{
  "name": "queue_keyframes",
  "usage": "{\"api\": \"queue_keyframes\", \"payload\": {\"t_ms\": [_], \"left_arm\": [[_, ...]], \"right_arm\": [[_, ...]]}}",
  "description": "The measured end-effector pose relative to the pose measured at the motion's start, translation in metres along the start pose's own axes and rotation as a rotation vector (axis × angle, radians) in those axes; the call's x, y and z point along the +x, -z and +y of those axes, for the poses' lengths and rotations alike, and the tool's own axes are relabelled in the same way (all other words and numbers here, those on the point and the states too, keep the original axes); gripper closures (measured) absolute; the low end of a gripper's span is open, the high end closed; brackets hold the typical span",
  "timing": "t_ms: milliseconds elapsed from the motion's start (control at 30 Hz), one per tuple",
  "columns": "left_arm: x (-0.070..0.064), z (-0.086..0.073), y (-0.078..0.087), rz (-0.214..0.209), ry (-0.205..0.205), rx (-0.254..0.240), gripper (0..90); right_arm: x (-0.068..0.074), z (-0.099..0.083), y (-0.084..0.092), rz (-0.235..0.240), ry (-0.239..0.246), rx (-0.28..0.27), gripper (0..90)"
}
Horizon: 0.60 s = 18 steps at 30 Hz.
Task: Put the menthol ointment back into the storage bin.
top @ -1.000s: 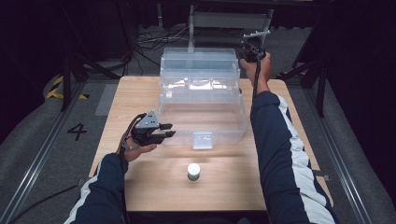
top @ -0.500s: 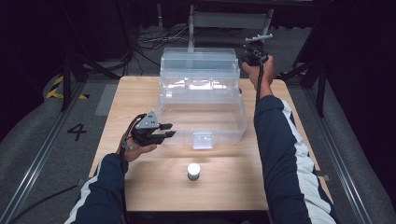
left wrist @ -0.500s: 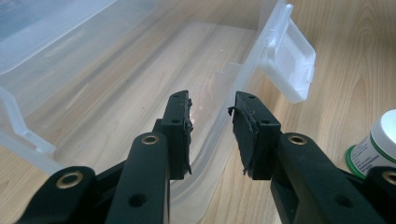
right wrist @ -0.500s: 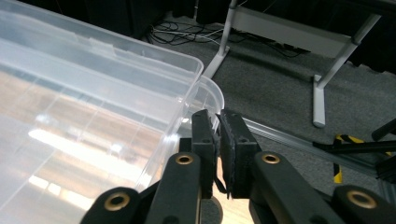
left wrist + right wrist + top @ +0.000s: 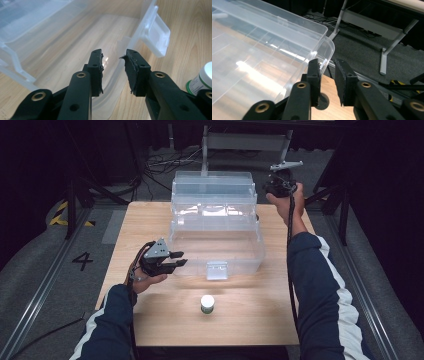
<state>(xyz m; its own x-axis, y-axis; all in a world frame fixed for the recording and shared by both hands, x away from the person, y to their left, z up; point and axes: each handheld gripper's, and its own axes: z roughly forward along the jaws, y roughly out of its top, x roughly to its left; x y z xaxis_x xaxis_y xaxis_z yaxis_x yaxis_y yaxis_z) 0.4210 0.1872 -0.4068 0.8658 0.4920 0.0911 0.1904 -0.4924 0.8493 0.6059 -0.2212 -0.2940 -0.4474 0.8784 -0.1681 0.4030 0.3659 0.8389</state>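
While clear plastic lidded storage box point(image 5: 216, 227) sits mid wooden tabletop point(image 5: 260, 315), high view: left gripper point(image 5: 176, 260) near box's front left corner, right gripper point(image 5: 280, 184) raised beside lid's far right corner.
Left gripper view: jaws apart, empty, box wall just ahead; small white-capped jar point(image 5: 201, 80) at right.
Right gripper view: jaws just opening, nothing between, lid corner point(image 5: 325, 53) close. Judged light, stiff, slick; grip rim or latch point(image 5: 155, 35).

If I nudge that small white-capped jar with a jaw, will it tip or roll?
The jar stands upright on the table, squat, so it probably slides rather than tips. It looks round, so once knocked over it may roll. It seems small, likely light.
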Motion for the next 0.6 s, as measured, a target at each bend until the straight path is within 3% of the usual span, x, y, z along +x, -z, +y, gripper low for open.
{"api": "queue_keyframes", "payload": {"t_ms": [267,600], "left_arm": [[0.0,-0.001,0.009,0.032,-0.009,0.01,66.3],[-0.008,-0.003,0.024,0.07,-0.043,0.044,65.3]], "right_arm": [[0.007,-0.015,0.026,0.041,0.068,0.009,69.8],[0.007,-0.039,0.052,0.061,0.099,0.009,65.9]]}}
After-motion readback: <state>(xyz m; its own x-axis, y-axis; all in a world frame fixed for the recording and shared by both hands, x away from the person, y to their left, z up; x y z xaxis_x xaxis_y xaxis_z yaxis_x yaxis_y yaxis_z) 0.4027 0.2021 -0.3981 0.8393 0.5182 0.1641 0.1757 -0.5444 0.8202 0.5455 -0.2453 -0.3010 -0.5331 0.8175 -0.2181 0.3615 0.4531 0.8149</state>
